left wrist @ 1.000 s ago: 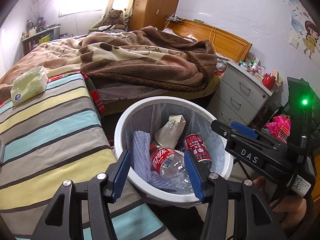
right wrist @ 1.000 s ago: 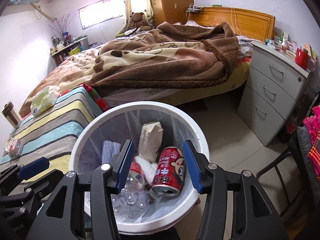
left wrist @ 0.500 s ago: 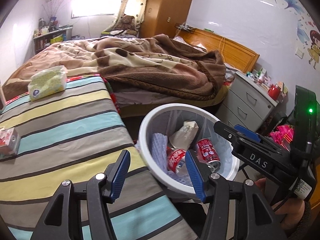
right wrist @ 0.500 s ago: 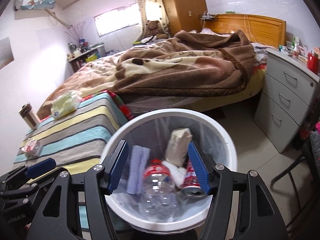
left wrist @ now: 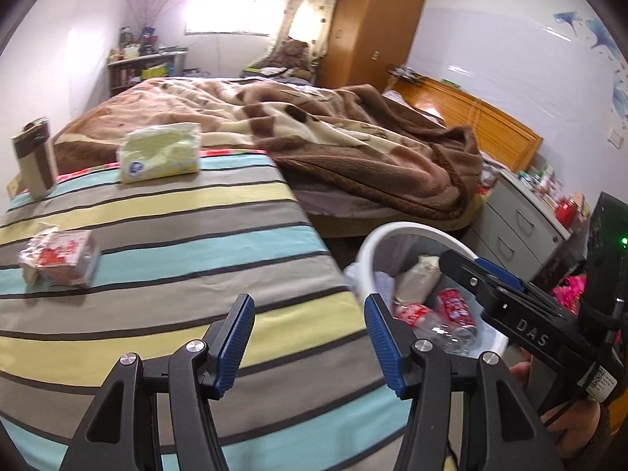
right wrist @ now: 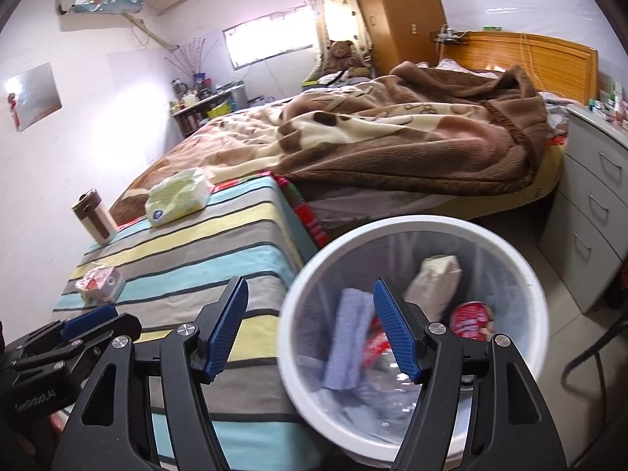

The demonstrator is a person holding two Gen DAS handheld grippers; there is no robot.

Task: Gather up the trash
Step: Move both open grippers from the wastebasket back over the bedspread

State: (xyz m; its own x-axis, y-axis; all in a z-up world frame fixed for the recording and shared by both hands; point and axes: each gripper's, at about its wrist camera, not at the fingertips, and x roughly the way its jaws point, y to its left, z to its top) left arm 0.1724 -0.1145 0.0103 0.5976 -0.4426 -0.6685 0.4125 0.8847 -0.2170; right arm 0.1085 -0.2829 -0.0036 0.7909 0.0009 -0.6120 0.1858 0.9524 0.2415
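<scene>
Crumpled red-and-white carton [left wrist: 59, 259] lying on the striped desk [left wrist: 188, 235], well left of the bin [right wrist: 412, 235]. Probably light, soft, crushable; best pinched across its flat sides. Left gripper [left wrist: 310, 341] released, empty; right gripper [right wrist: 310, 325] opening, empty.

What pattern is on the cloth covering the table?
The cloth has wide grey, pale yellow and light blue stripes separated by thin black lines; the left wrist view shows it best.
</scene>
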